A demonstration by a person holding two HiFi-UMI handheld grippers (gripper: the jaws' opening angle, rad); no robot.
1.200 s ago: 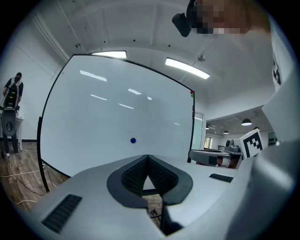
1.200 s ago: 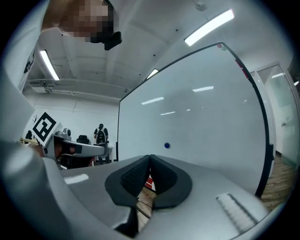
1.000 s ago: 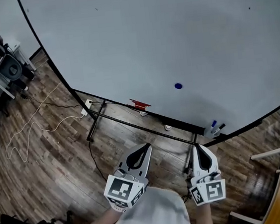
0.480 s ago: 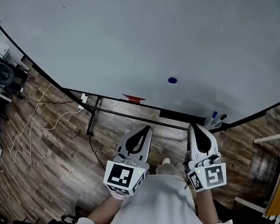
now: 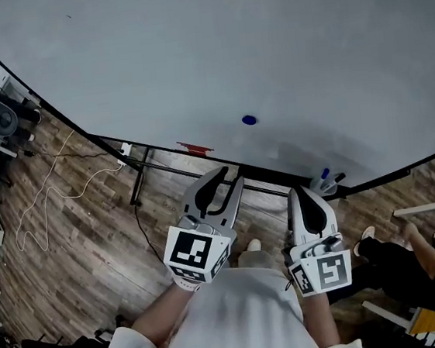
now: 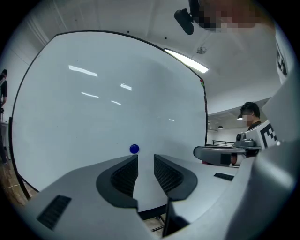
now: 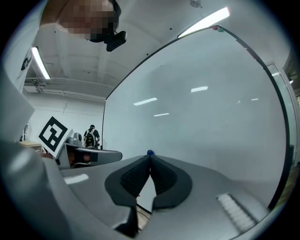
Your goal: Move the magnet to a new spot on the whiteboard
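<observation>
The blue magnet [image 5: 249, 119] sticks low on the whiteboard [image 5: 187, 48], a little above its bottom edge. The left gripper [image 5: 229, 178] is held well short of the board and points toward it, its jaws opening with nothing between them. The right gripper [image 5: 298, 193], also short of the board, is clenched on nothing. Markers [image 5: 329, 178] sit at the board's bottom edge, with a red eraser [image 5: 195, 147] along the same edge to their left.
</observation>
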